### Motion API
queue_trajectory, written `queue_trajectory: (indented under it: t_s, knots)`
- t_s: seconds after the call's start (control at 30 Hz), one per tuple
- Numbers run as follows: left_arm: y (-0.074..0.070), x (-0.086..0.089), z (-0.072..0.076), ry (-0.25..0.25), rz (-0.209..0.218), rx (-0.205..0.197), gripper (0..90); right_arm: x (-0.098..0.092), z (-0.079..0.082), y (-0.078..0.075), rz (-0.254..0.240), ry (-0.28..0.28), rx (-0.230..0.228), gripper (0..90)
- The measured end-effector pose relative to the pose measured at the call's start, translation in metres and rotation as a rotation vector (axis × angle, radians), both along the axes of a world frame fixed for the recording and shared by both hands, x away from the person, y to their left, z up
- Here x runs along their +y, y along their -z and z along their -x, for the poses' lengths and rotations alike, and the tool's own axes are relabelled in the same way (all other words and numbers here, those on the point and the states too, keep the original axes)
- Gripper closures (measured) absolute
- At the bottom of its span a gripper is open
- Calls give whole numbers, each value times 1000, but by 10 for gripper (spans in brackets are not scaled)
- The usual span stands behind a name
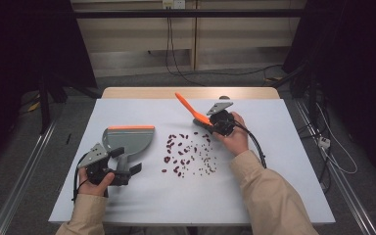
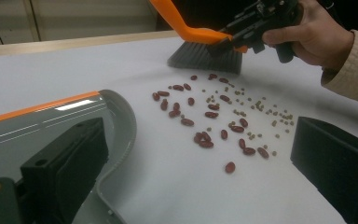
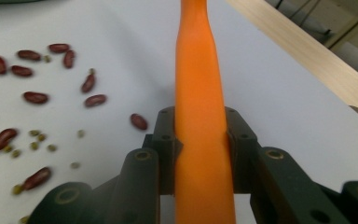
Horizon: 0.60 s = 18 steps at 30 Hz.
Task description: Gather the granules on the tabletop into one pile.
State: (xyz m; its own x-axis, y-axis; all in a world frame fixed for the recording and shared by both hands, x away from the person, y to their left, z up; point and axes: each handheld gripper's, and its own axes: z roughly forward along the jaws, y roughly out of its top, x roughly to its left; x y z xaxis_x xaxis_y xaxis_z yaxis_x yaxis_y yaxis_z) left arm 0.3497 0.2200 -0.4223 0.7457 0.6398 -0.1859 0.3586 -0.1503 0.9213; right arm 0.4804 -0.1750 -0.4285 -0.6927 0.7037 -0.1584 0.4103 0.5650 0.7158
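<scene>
High view: sweeping looks barely begun, beans scattered across the white table (image 1: pixel 274 186)
Right gripper (image 1: pixel 215 120), clamped on the orange brush (image 1: pixel 188 106), sits beyond the red beans (image 1: pixel 178 152); left gripper (image 1: pixel 120 166) grips the grey dustpan (image 1: pixel 129 139) left of them, nothing visibly collected yet

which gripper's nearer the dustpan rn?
Left. The left gripper is clamped on the dustpan handle at its near end. The right gripper is across the spilled beans, holding the orange brush.
</scene>
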Motion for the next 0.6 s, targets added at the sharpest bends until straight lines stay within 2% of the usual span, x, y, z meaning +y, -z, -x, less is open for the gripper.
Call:
queue_trajectory:
  t_s: [0.1,0.17,0.27,0.37,0.6]
  knots:
    - [0,0,0,-2,3,-1,36,0,7,-1,-12,-52,14,712]
    - [0,0,0,-5,5,-1,36,1,12,-1,-4,-74,8,711]
    - [0,-1,0,-9,18,1,36,2,20,-1,6,-98,9,710]
    - [0,-1,0,-1,3,-1,36,1,25,-2,6,-120,18,710]
    - [0,-1,0,-5,6,-1,36,2,37,-2,22,-192,33,706]
